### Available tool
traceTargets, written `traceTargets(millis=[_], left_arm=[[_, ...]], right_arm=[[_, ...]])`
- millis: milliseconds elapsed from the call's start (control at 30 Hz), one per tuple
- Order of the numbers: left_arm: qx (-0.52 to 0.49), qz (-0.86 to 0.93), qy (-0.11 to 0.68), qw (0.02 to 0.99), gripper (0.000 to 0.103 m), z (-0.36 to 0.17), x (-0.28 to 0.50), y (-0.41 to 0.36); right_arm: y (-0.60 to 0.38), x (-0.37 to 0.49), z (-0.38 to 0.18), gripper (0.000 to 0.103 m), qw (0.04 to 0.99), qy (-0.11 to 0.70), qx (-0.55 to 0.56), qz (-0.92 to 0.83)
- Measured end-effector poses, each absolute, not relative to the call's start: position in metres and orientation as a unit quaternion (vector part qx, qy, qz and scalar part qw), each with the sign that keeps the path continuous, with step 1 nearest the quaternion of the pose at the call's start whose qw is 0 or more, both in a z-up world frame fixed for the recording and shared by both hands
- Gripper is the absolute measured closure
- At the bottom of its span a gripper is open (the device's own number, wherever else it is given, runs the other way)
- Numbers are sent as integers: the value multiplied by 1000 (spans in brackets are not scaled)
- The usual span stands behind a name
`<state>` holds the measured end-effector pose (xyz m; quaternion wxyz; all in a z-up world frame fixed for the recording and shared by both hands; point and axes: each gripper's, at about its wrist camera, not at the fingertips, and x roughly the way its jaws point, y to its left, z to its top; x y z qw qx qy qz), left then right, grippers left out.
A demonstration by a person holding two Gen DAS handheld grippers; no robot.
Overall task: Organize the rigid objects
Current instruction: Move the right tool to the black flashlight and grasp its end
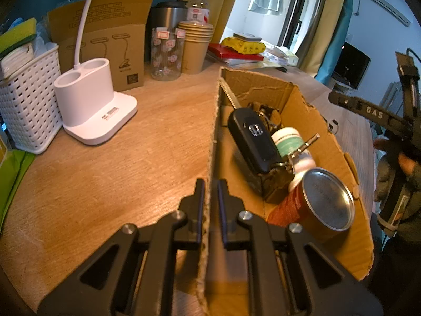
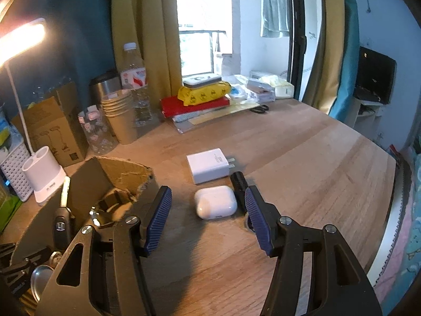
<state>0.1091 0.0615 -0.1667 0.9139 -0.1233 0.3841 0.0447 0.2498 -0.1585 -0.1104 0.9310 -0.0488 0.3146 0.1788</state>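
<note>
Two hand-held grippers: left (image 1: 210,187) pinches cardboard box (image 1: 302,100) wall, right (image 2: 208,210) spread, half-hiding black cylinder (image 2: 238,184).

The black cylinder (image 2: 238,184) is partly hidden behind the right gripper's (image 2: 208,218) finger. The can (image 1: 313,202) covers the bottle (image 1: 302,163) in the cardboard box (image 1: 310,100).

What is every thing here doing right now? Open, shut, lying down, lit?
Left hand-held gripper: shut on the cardboard box wall.
Right hand-held gripper: open, empty, above the earbud case.
Cardboard box: open-topped, holding items.
Car key: inside the box.
Can: tipped on its side in the box.
Earbud case: closed, on the table.
Charger: lying flat, unplugged.
Desk lamp: lit.
</note>
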Motion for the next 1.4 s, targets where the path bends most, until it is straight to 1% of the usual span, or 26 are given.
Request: traceTargets(millis=[833, 1167, 1333, 1400], left_arm=[[-123, 45, 384, 914, 92, -167, 109, 61], [-123, 45, 384, 914, 92, -167, 109, 61], [-123, 45, 384, 914, 92, -167, 109, 61], [-123, 45, 384, 914, 92, -167, 109, 61]], right_arm=[[-163, 284, -151, 42, 914, 373, -56, 150], [-185, 304, -160, 42, 905, 402, -40, 133], [-179, 309, -164, 47, 898, 413, -52, 140], [-175, 312, -167, 52, 894, 420, -59, 144]])
